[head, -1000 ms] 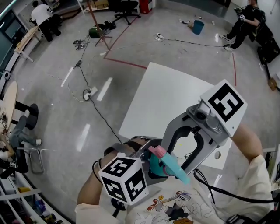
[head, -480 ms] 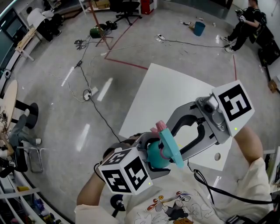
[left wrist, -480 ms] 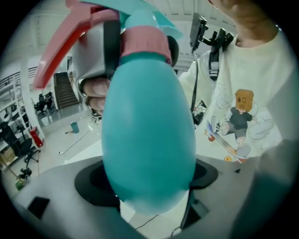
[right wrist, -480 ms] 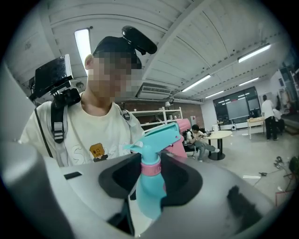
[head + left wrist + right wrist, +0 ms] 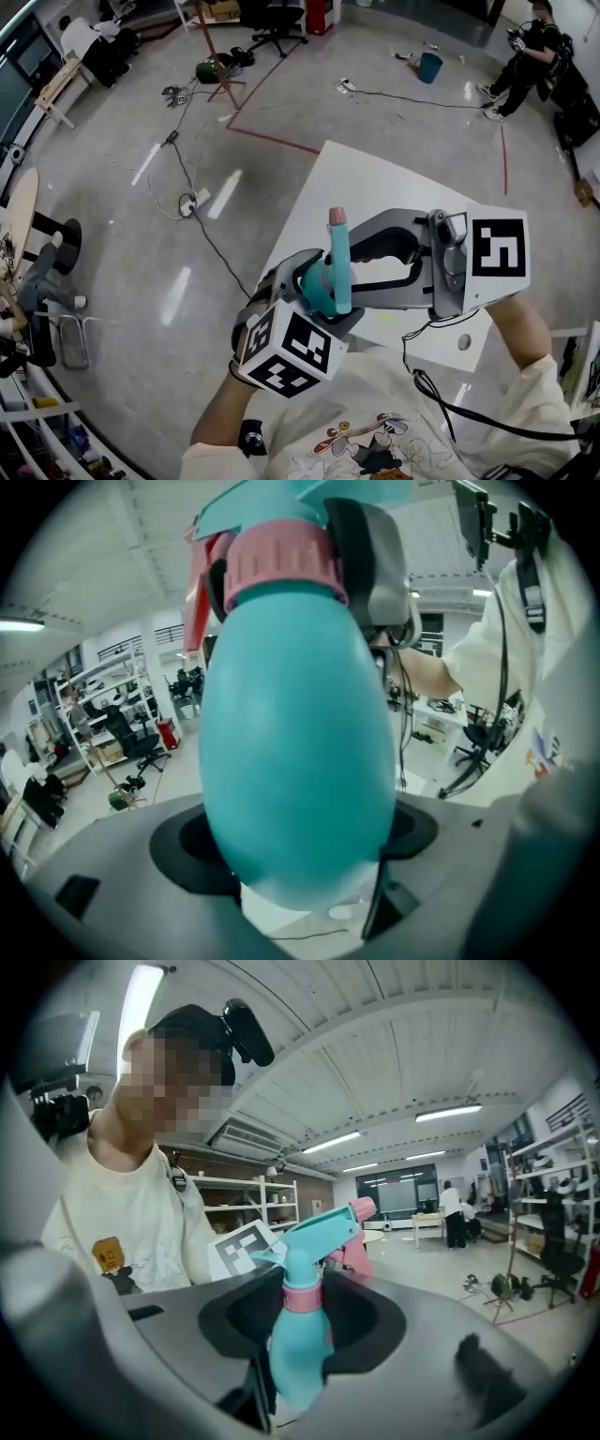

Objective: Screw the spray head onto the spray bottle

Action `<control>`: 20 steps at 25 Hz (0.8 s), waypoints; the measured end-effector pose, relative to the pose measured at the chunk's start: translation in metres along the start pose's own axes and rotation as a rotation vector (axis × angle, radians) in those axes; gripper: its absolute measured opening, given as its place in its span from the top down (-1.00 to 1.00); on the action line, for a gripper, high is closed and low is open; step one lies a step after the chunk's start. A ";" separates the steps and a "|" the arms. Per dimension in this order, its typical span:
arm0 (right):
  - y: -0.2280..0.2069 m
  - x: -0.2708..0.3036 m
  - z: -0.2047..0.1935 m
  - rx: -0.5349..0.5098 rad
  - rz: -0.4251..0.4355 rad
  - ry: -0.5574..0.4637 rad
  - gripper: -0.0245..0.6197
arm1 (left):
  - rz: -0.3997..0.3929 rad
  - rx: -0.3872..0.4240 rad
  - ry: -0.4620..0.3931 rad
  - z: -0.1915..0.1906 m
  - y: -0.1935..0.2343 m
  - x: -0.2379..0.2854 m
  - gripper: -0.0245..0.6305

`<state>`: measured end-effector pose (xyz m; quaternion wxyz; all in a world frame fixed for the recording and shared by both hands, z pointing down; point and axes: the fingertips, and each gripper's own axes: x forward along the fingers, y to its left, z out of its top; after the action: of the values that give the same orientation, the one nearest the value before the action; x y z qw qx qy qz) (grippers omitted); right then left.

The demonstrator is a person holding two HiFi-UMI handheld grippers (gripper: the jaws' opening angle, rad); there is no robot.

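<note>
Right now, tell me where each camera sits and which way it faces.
Head view: on the person's head, facing down at the held spray bottle; forearms and shirt show.
Left gripper view: on the left gripper, looking along its jaws, shut on the bottle's body; cream sleeve shows.
Right gripper view: on the right gripper, facing the person's torso; its jaws have just been closing, bottle between.
Shared: both gripper views show the pink collar.

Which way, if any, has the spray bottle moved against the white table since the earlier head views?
Yes. The spray bottle has moved up the picture and leftward, toward the white table's left corner.
</note>
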<state>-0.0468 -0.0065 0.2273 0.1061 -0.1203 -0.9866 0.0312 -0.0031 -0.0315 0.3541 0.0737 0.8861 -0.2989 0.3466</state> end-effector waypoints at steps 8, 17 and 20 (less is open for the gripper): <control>-0.031 0.000 0.009 0.019 -0.380 -0.084 0.50 | 0.246 -0.120 -0.049 0.008 0.042 0.005 -0.38; -0.033 -0.002 0.002 0.040 -0.483 -0.099 0.48 | 0.177 -0.130 -0.104 0.013 0.042 0.010 -0.38; -0.025 -0.002 -0.003 0.097 -0.392 -0.088 0.44 | 0.132 -0.107 -0.123 0.009 0.043 0.004 -0.38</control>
<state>-0.0496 -0.0309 0.2316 0.0727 0.0809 -0.9921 0.0625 -0.0212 -0.0714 0.3468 0.0795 0.8787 -0.3789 0.2792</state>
